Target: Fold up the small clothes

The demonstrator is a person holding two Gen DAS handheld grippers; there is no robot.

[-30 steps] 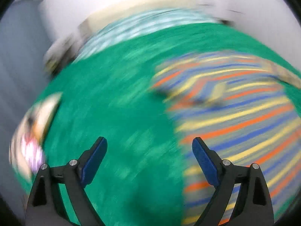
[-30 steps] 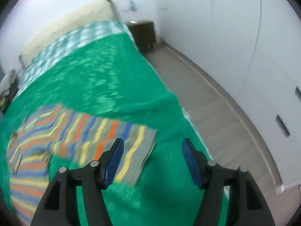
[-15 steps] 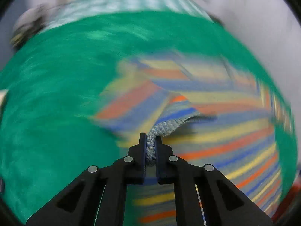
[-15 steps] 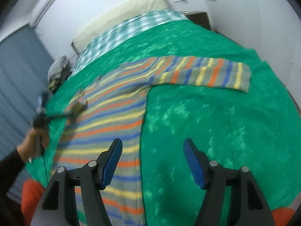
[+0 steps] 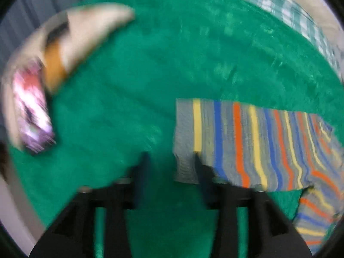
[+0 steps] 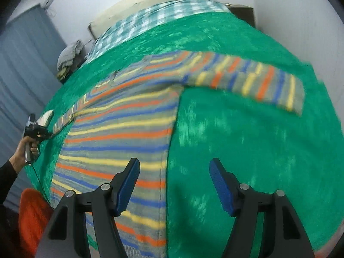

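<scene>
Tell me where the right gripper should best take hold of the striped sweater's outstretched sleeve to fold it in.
Probably at the cuff end of the sleeve, coming from above and the outer side. The striped sweater lies flat on the green blanket, the sleeve straight out, so its free end swings over the body. The right gripper is open and empty.

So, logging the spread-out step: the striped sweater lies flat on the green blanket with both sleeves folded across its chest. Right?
Not quite. The striped sweater does lie flat on the green blanket, but its sleeves are stretched out sideways, not folded in. The right wrist view shows one sleeve extended; the left wrist view shows the other sleeve.
</scene>
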